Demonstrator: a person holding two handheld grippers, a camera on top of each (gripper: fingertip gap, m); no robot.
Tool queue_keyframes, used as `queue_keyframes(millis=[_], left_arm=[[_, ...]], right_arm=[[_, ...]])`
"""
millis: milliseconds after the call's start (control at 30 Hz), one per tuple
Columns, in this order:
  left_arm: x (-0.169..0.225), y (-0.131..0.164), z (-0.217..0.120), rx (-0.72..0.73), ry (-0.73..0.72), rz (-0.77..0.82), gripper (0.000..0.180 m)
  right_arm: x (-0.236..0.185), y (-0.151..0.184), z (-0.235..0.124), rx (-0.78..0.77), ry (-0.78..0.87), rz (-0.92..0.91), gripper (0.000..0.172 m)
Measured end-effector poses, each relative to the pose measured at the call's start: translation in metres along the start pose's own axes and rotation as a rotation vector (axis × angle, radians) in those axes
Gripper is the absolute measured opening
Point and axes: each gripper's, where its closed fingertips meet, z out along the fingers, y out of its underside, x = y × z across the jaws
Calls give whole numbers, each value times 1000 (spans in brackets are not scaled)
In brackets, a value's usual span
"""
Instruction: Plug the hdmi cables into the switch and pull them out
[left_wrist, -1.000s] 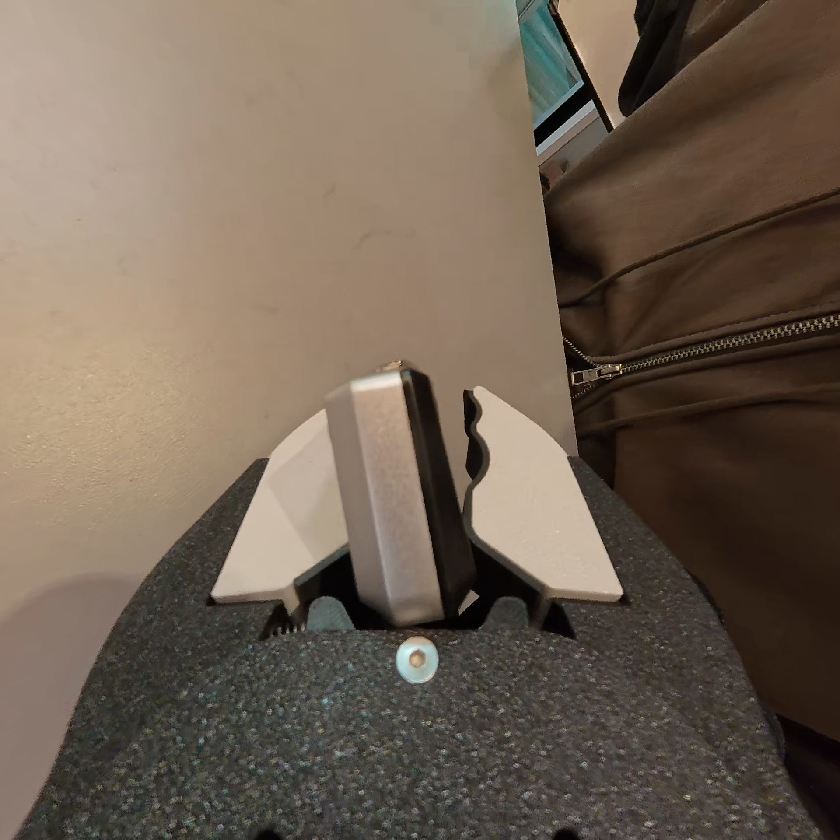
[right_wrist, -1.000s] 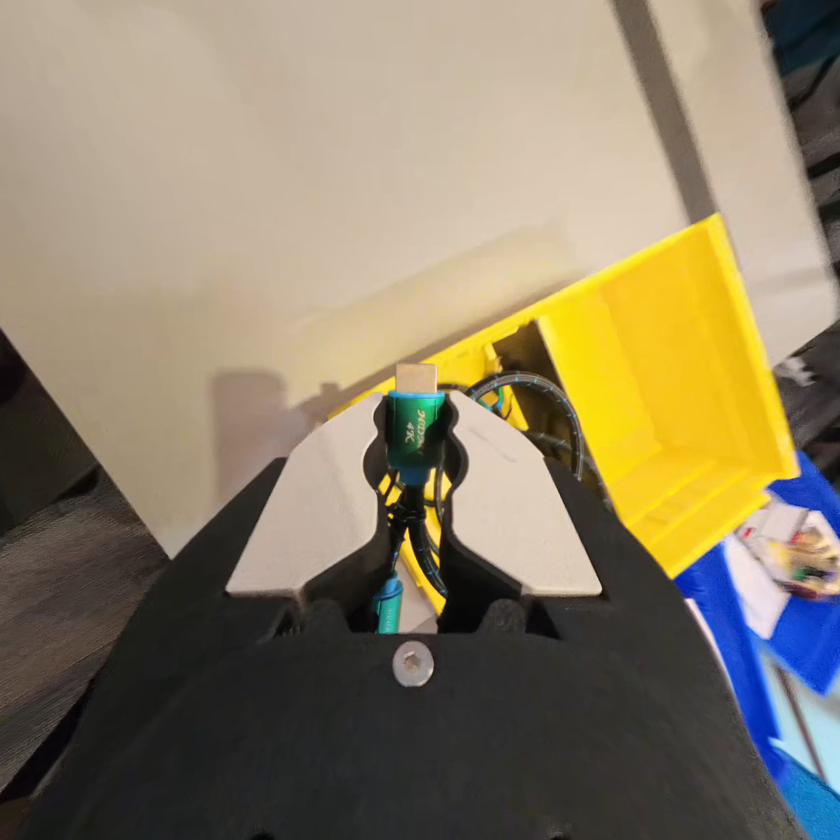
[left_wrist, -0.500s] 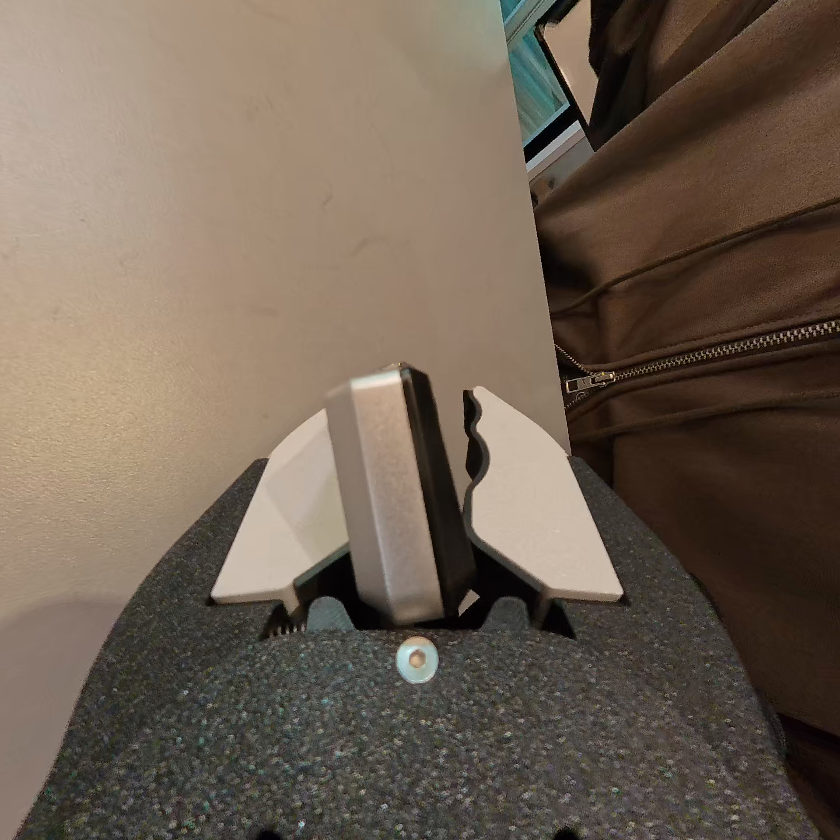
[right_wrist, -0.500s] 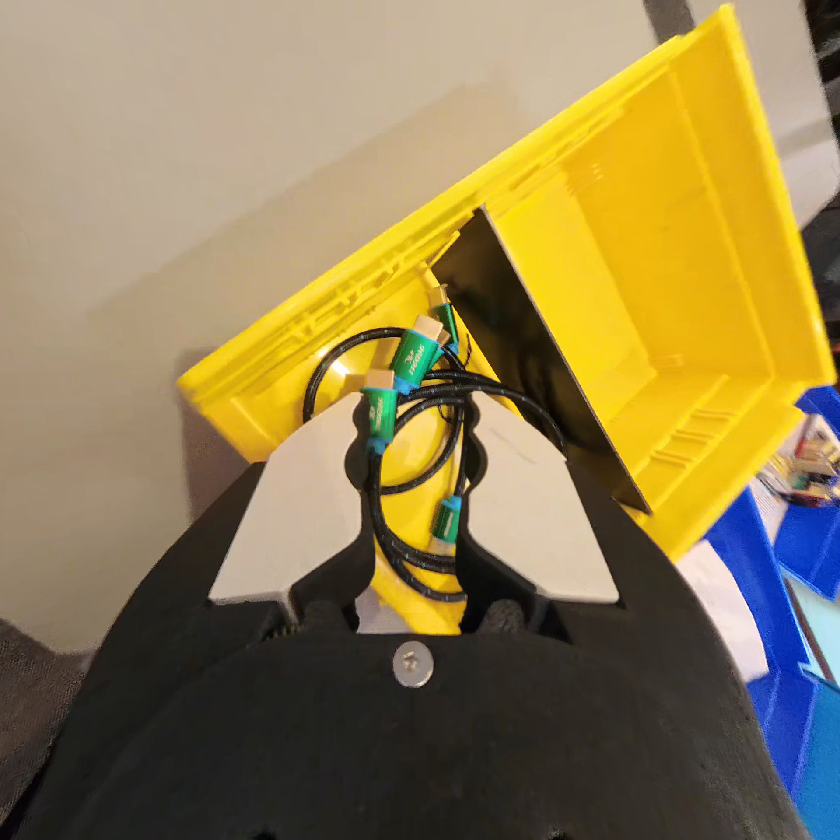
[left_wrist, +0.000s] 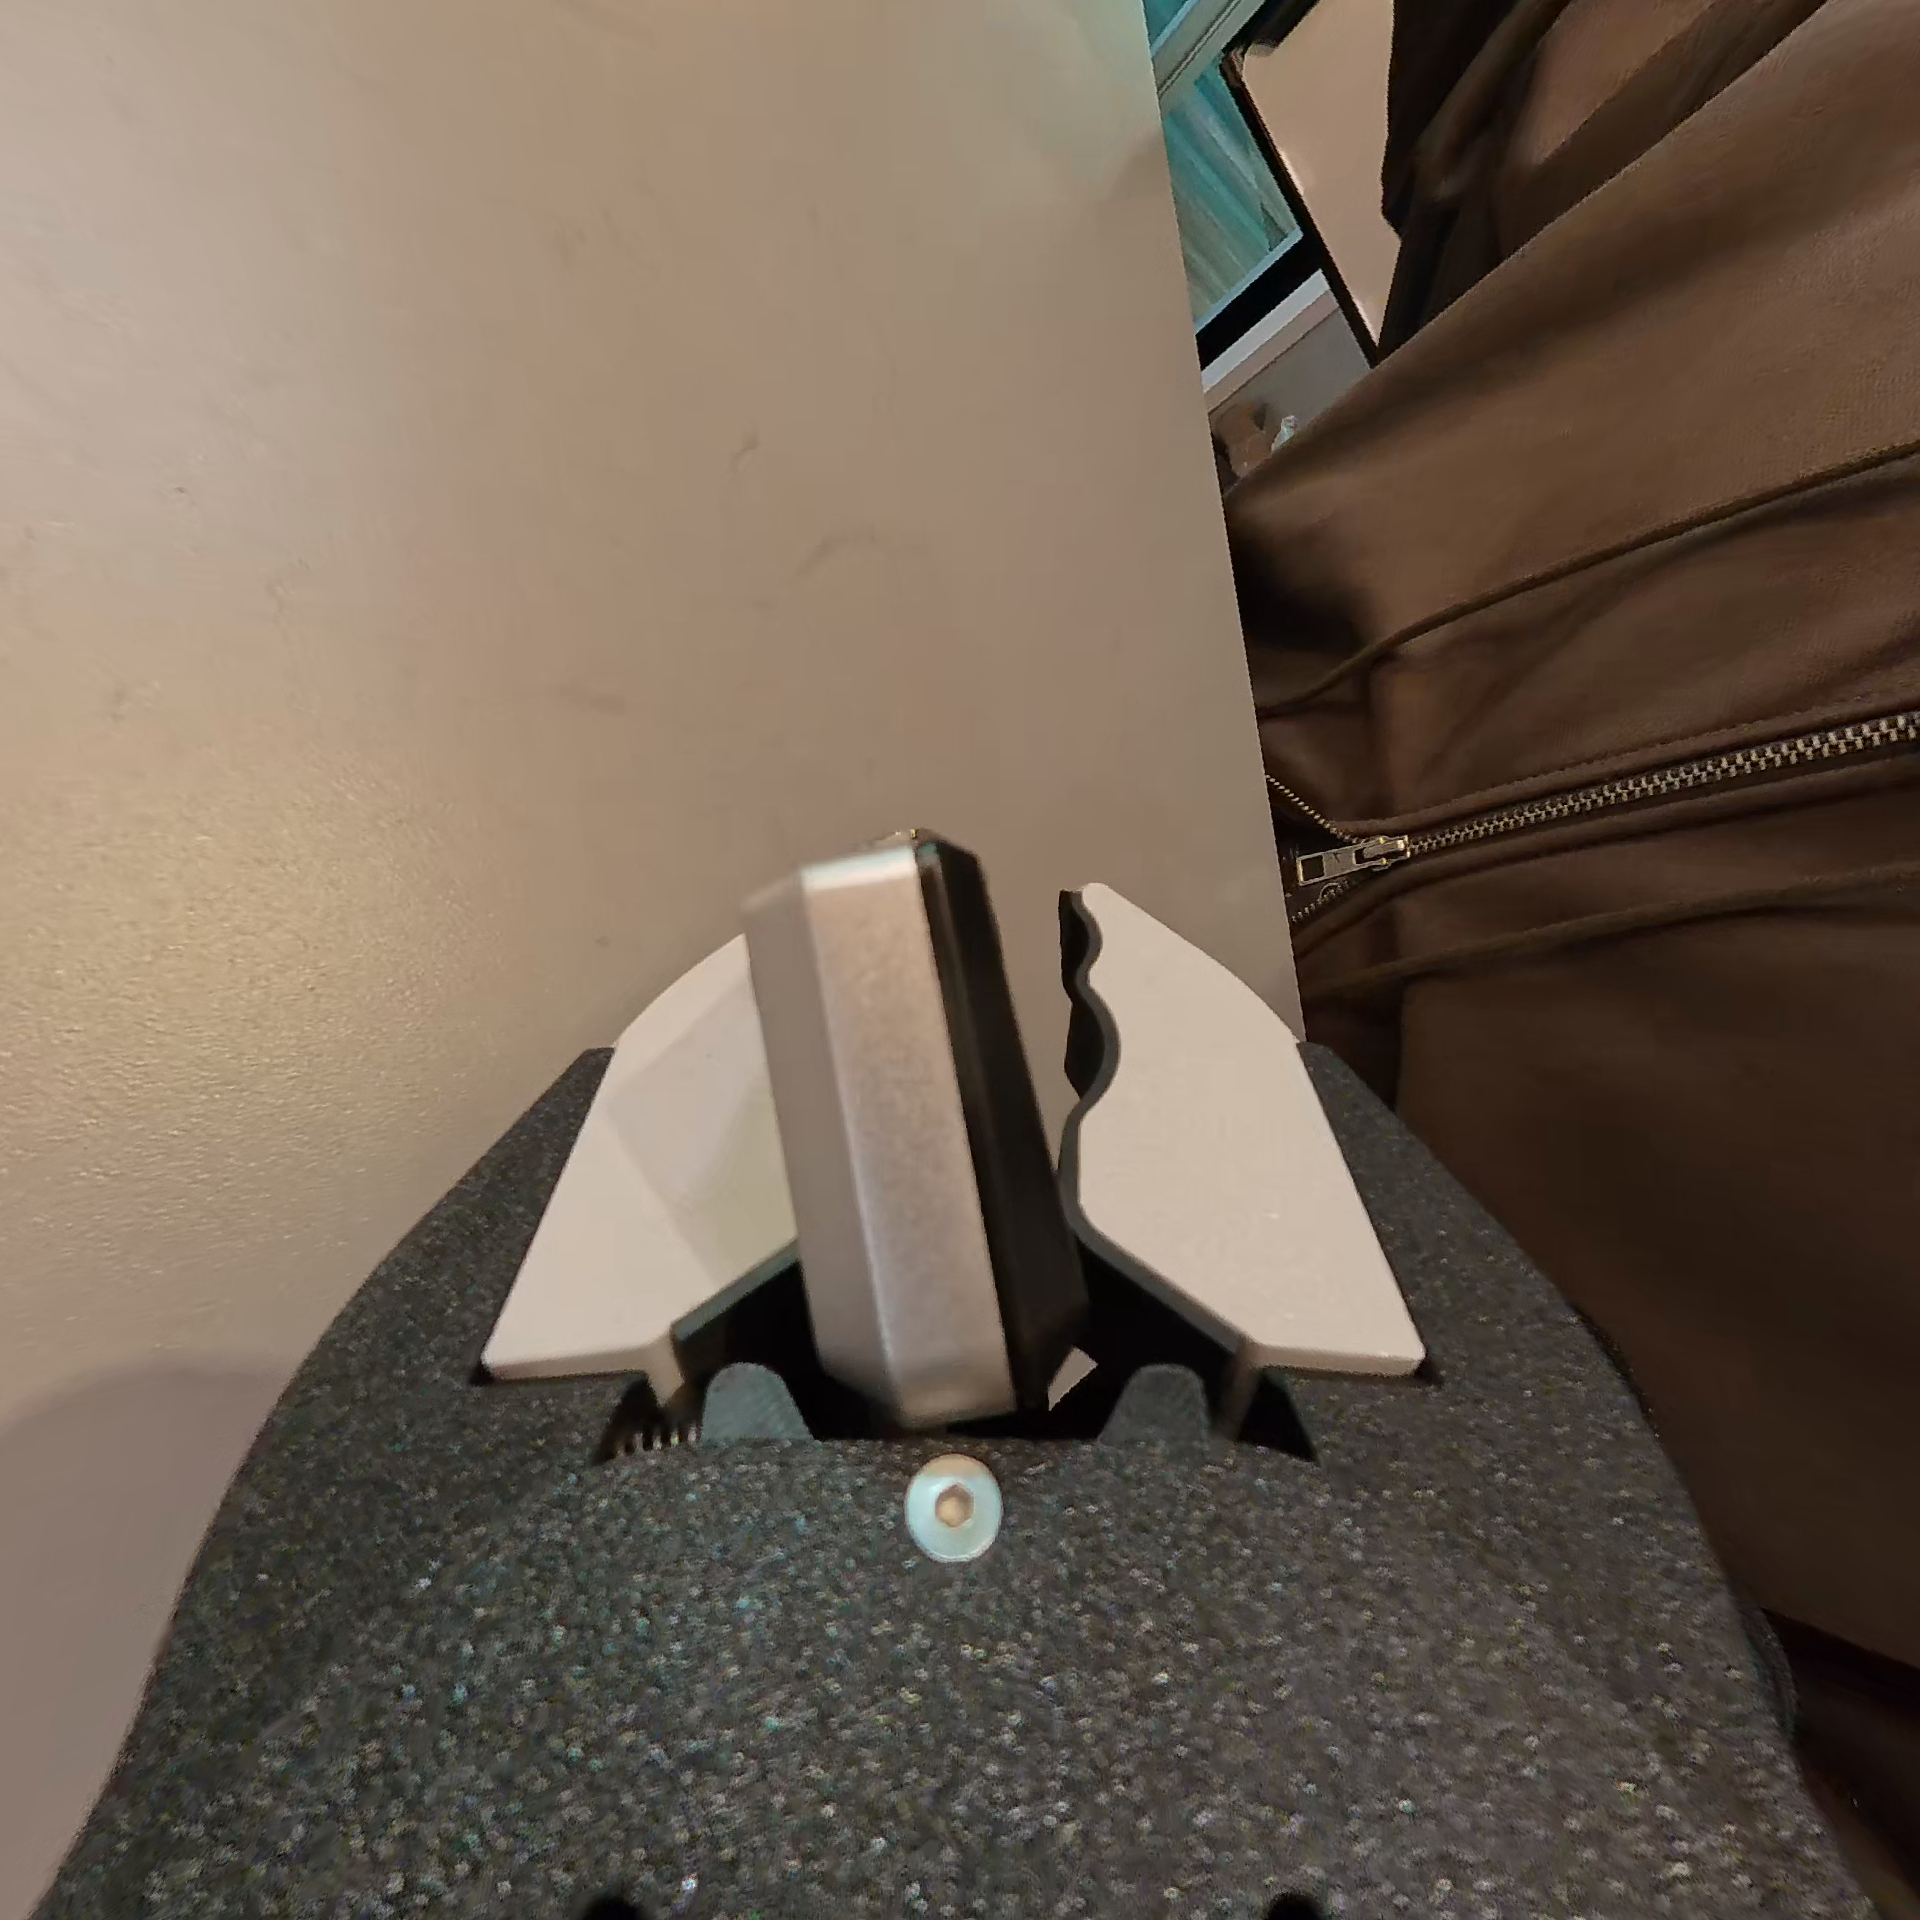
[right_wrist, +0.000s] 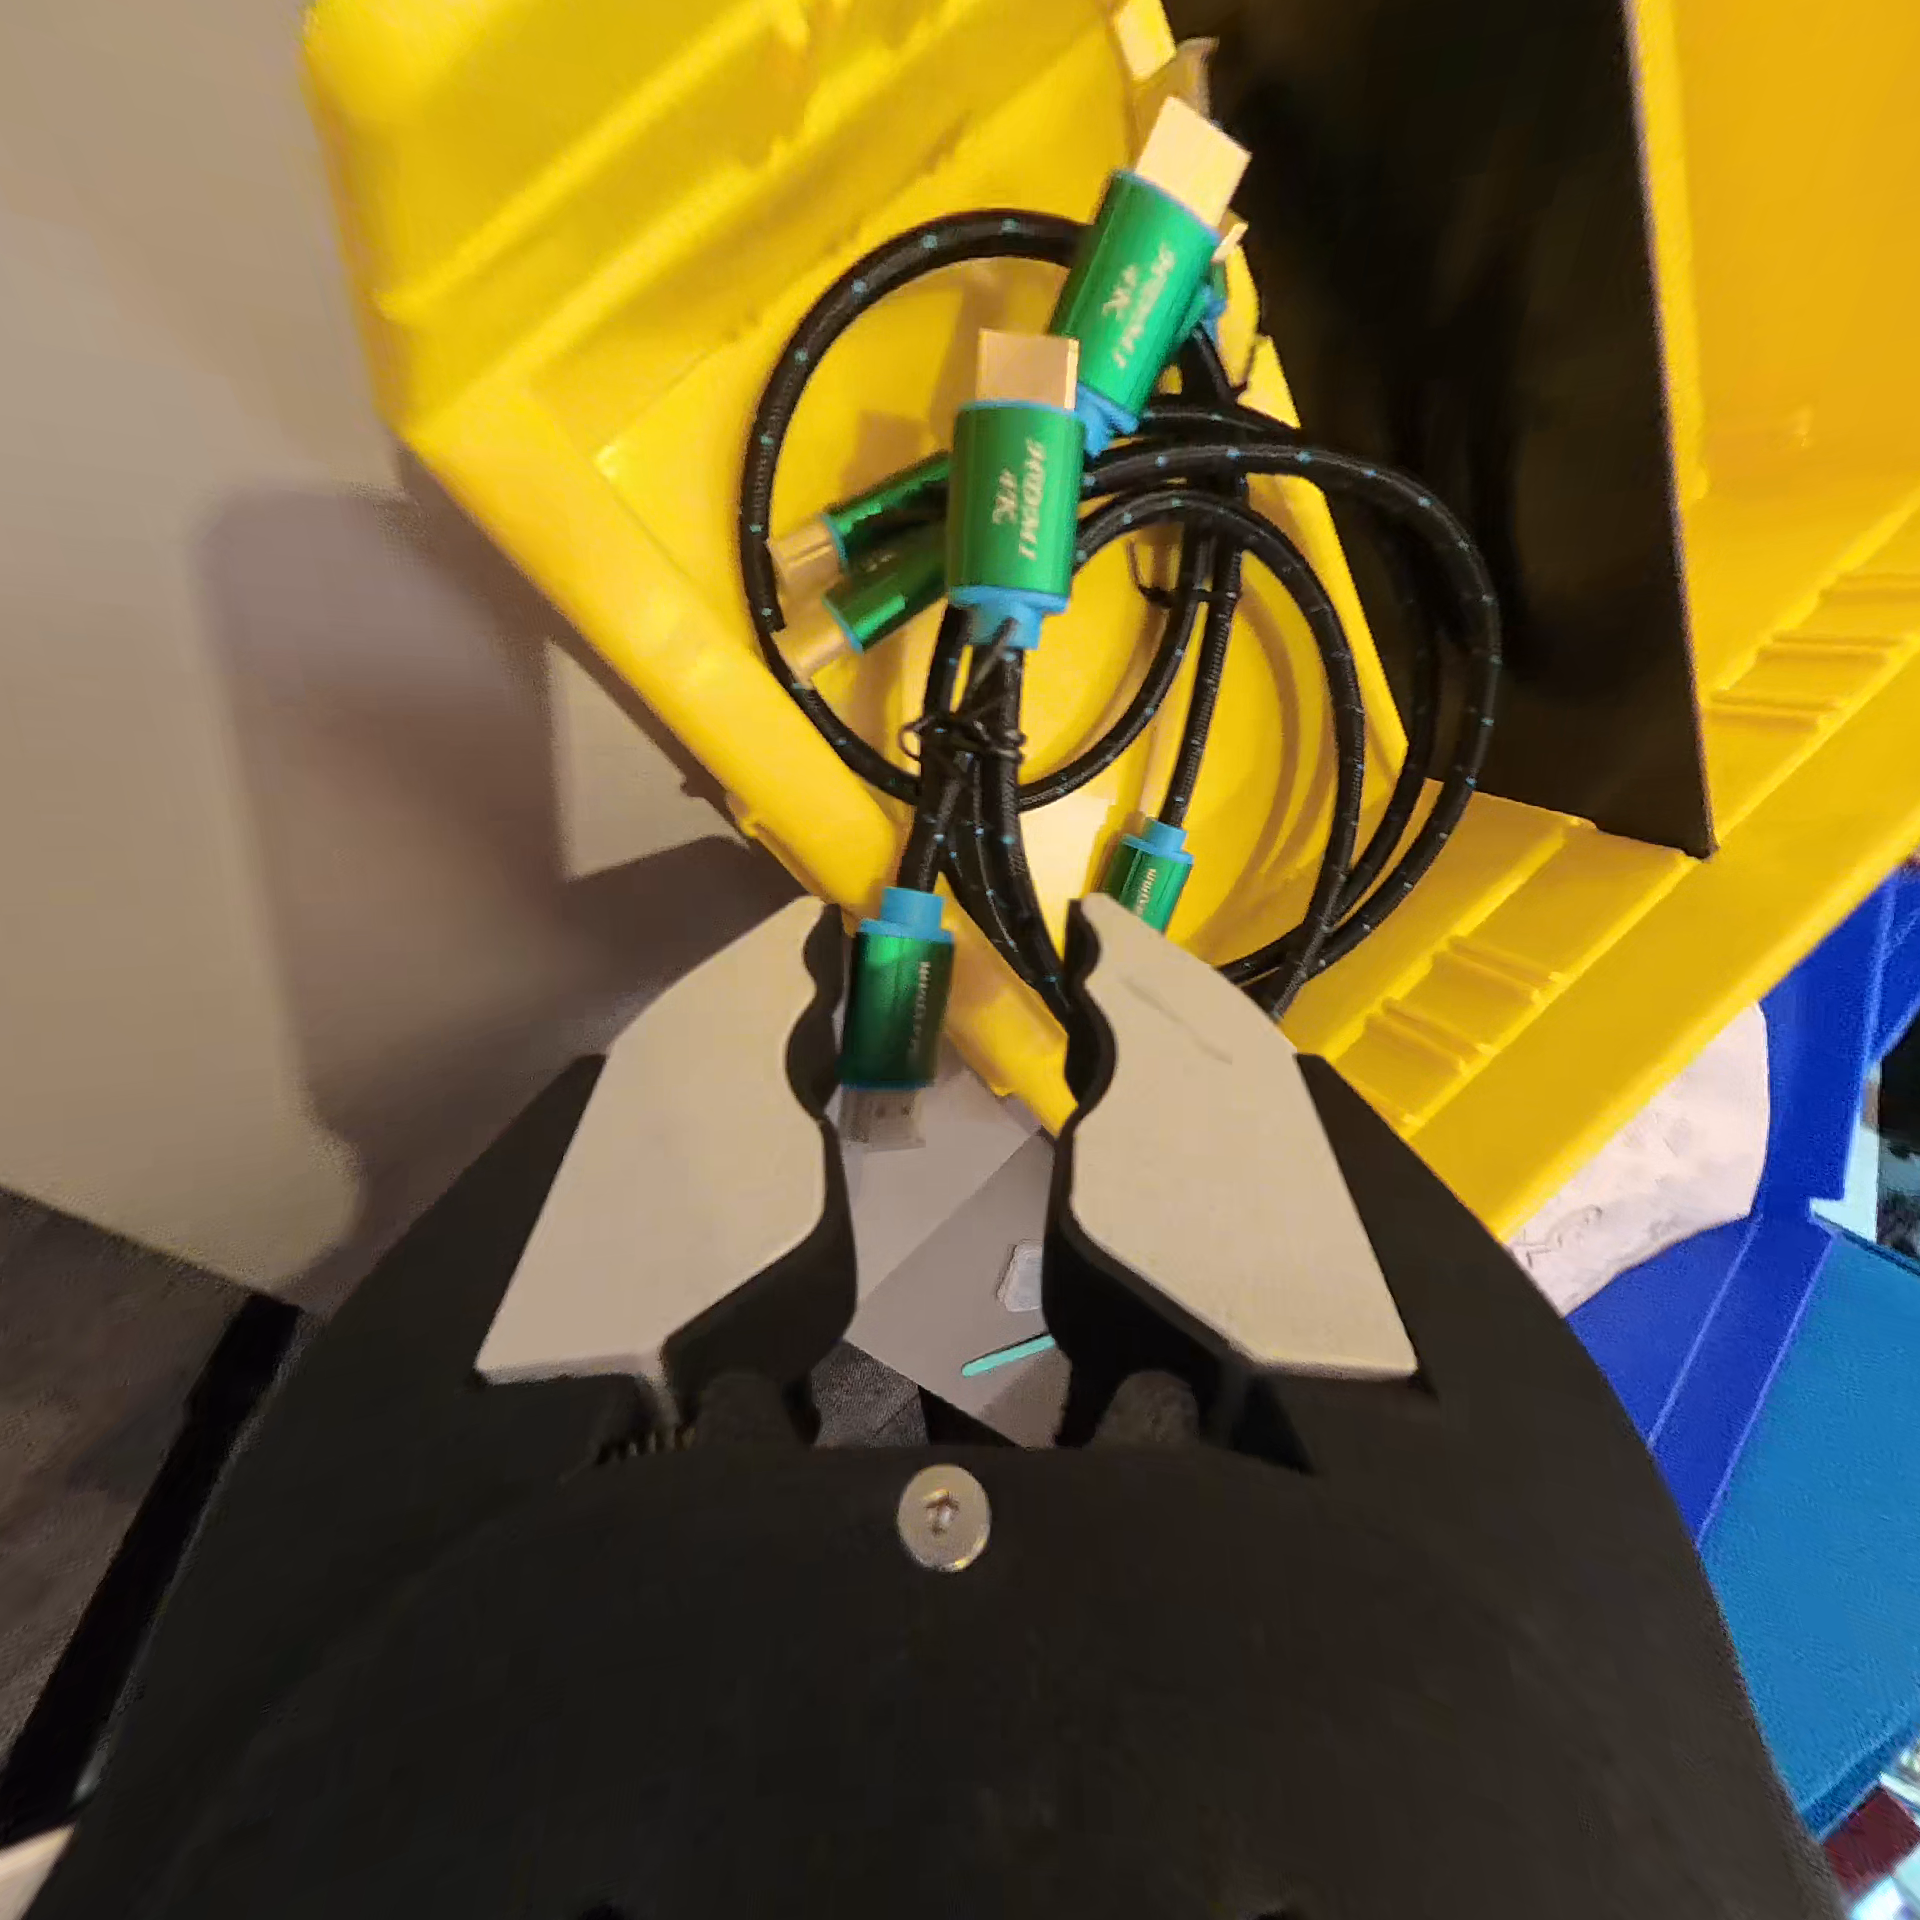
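Left gripper (left_wrist: 940, 914) level over beige table (left_wrist: 520, 520), near its right edge; grey-and-black box (left_wrist: 894, 1132) tilted between parted fingers, grip unclear. Right gripper (right_wrist: 951, 935) open, angled down above yellow bin (right_wrist: 582, 260) rim; green-plugged cables (right_wrist: 1013, 509) loose between fingers; table bare leftward

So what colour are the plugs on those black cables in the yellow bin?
Green plugs, blue collars, seen best in the right wrist view.
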Motion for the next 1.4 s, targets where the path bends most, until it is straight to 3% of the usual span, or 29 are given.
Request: queue_keyframes(millis=[167, 400, 600, 900, 1300, 1400], left_arm=[[0, 0, 0, -2, -10, 2, 40], [0, 1, 0, -3, -6, 4, 40], [0, 1, 1, -7, -12, 7, 40], [0, 1, 1, -11, -15, 8, 40], [1, 2, 2, -15, -15, 12, 40], [1, 2, 1, -11, -10, 11, 40]], right_arm=[[0, -4, -6, -36, -45, -82, 25], [18, -25, -22, 24, 18, -165, 20], [30, -60, -28, 237, 153, -263, 11], [24, -44, 22, 232, -18, -144, 19], [24, -55, 33, 280, -190, -7, 24], [26, -58, 24, 317, -172, 7, 35]])
